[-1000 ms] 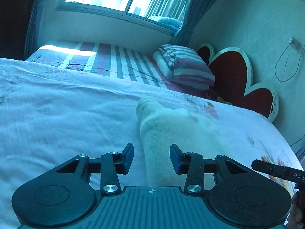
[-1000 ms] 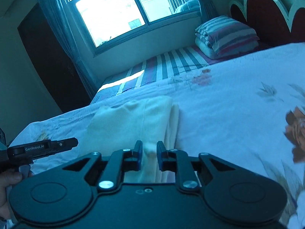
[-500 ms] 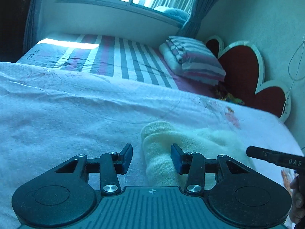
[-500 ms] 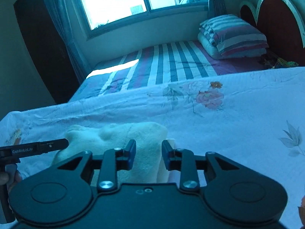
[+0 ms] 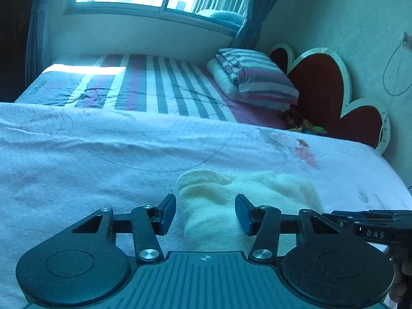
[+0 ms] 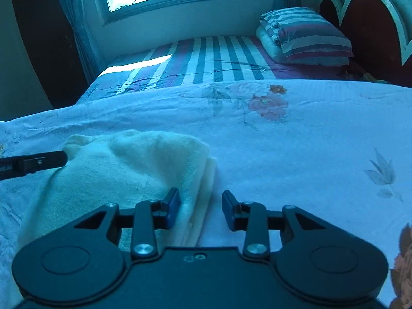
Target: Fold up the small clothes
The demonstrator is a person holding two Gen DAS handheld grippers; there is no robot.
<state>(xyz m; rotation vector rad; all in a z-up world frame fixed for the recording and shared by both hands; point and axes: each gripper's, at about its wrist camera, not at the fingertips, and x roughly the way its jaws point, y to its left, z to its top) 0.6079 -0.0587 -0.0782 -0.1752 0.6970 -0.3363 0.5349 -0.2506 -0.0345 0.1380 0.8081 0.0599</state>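
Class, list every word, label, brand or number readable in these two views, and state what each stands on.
"DAS": on the right gripper, seen from the left wrist; the rest is cut off.
Print on the left gripper, seen from the right wrist: too blurred to read.
Small print on the striped sheet: too small to read.

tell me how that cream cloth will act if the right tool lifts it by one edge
The cloth probably droops: it already lies in soft humps and stacked folds. It looks fluffy, so likely light and not slippery. Lifted by one edge, the layers near the right tool may well fall open.
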